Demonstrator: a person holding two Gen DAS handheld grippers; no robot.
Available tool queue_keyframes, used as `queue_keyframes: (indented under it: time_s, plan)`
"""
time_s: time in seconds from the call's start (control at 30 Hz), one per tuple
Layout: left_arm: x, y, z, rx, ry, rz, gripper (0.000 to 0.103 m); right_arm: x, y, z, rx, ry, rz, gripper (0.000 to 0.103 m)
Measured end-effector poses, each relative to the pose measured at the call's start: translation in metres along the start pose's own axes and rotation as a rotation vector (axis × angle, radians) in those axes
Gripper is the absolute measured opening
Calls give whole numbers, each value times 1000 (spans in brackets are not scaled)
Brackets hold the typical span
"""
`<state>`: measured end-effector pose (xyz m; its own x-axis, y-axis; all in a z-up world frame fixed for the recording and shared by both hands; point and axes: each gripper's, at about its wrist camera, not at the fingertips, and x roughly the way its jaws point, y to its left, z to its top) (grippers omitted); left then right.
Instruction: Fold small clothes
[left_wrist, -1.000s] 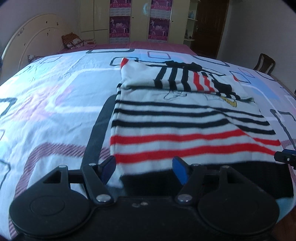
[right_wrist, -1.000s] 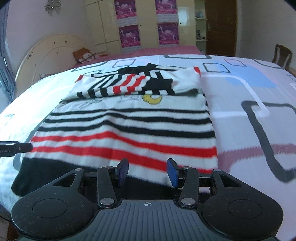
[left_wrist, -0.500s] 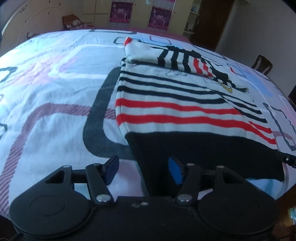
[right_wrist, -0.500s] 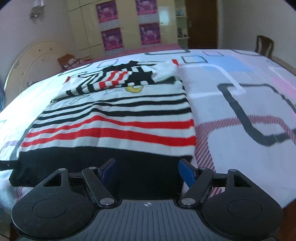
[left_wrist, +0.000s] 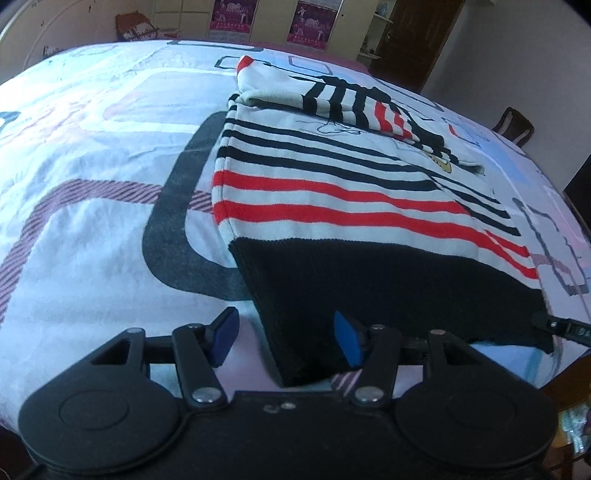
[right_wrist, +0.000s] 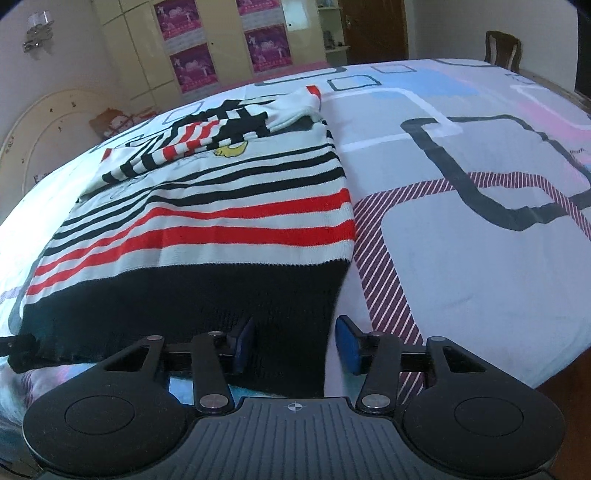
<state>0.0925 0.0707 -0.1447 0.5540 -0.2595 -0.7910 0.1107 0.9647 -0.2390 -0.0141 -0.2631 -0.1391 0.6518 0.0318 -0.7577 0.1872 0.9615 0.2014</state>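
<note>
Your left gripper (left_wrist: 286, 341) sits at the near edge of the bed (left_wrist: 92, 229), its blue pads apart at a middling width. The jaws have just been closing, and the near left corner of the sweater (left_wrist: 332, 206) lies between them: the black hem band runs from about 12 o'clock down toward the right pad, while the left pad stands over bare sheet. I cannot see either pad pressing the knit.

Your right gripper (right_wrist: 295, 347) is at the opposite near corner. Its jaws have also just been closing, and they now stand fairly narrow with the black hem band between them. The left pad is against the dark knit, and the right pad sits just off the garment's right edge, over the striped part of the sheet. Whether the cloth is pinched I cannot tell.

From the left wrist view, the tip of your right gripper shows at 3 o'clock, touching the far end of the hem. From the right wrist view, your left one shows as a dark tip at 9 o'clock.

Beyond the hem, the sweater (right_wrist: 229, 221) lies flat on the bed (right_wrist: 480, 258), with red stripes, then black stripes on white. At 12 o'clock its top part is folded back over the body, sleeves striped, with a yellow patch showing.

Farther off stand a cream headboard (right_wrist: 40, 133) at 10 o'clock, a wardrobe (right_wrist: 229, 44) with purple posters (right_wrist: 190, 66), and a wooden chair (right_wrist: 502, 46) at 2 o'clock.
</note>
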Motion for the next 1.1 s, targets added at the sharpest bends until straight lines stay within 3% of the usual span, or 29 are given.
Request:
queue_keyframes:
  time_s: [0.07,0.13,0.17,0.2,0.33,0.8,1.1]
  plan:
    - [1,0,0,-6,7,-20,42,2,1,0,1,11,10,25]
    - [2,0,1,-15,13,-32,35,2,1,0,5,16,16,20]
    - [2,0,2,-17,16,-41,32,3,2,1,2,20,23,14]
    - [3,0,2,-22,19,-53,23,4,3,1,1,25,31,12]
    - [4,3,5,-43,17,-83,10,4,7,1,-21,27,31,11]
    - [-26,-5,49,-26,-137,-163,8,-21,10,36,-11,-76,74,10]
    - [-18,-10,88,-19,-207,-155,7,-13,16,84,-20,-144,117,10]
